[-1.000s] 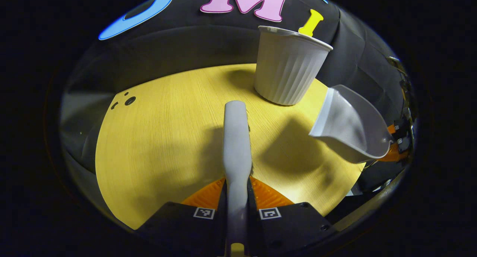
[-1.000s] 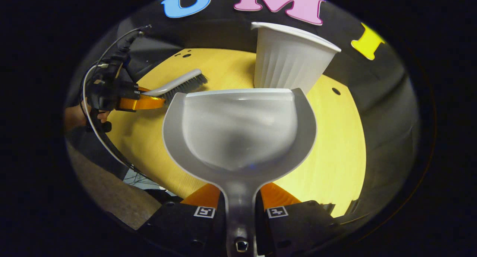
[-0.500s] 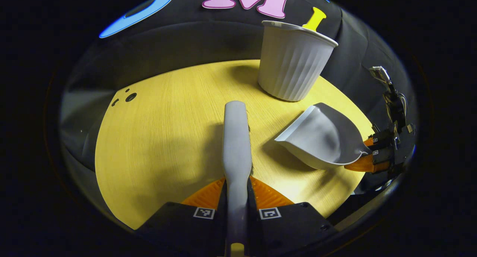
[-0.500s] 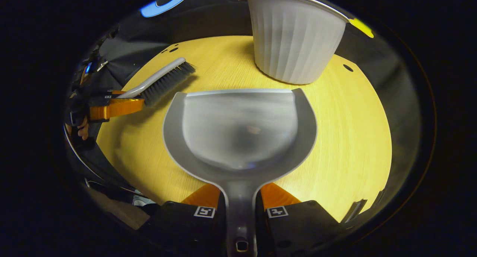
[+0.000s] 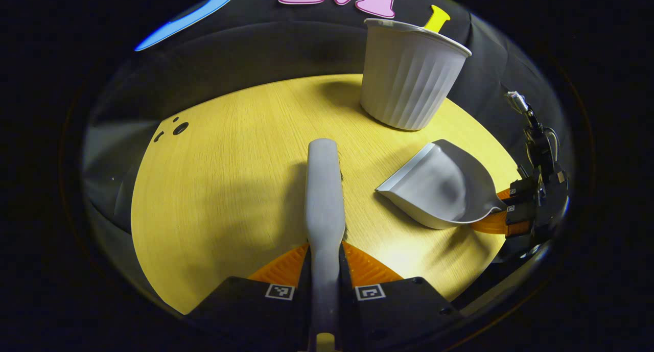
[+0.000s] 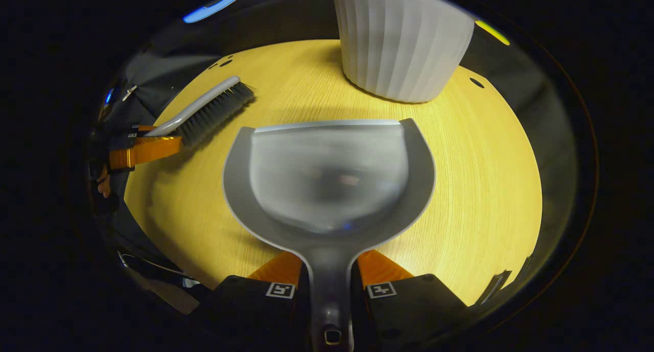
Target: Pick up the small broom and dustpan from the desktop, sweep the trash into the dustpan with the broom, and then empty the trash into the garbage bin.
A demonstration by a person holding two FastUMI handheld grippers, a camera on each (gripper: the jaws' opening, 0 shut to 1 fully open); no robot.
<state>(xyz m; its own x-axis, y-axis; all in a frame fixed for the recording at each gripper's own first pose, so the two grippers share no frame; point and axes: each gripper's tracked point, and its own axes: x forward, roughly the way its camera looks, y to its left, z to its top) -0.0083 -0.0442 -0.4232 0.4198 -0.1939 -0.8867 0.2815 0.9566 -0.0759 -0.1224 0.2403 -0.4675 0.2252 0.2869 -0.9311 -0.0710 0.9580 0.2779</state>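
Over a yellow wooden desktop (image 5: 219,178), near a ribbed white garbage bin (image 5: 411,76): left gripper (image 5: 325,270) clamped on the broom (image 5: 323,188) handle; right gripper (image 6: 329,275) clamped on the dustpan (image 6: 329,178) handle, pan mouth facing the bin.

one broom (image 5: 324,188), one dustpan (image 6: 328,177), one garbage bin (image 5: 411,74), one desktop (image 5: 219,188), two grippers.

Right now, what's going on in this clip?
A person is working with two handheld grippers over a round yellow table. The left gripper is shut on the broom, held low over the table. The right gripper is shut on the dustpan by its handle, low over the table near the white ribbed bin. The pan looks empty, and I can't make out any trash on the table.
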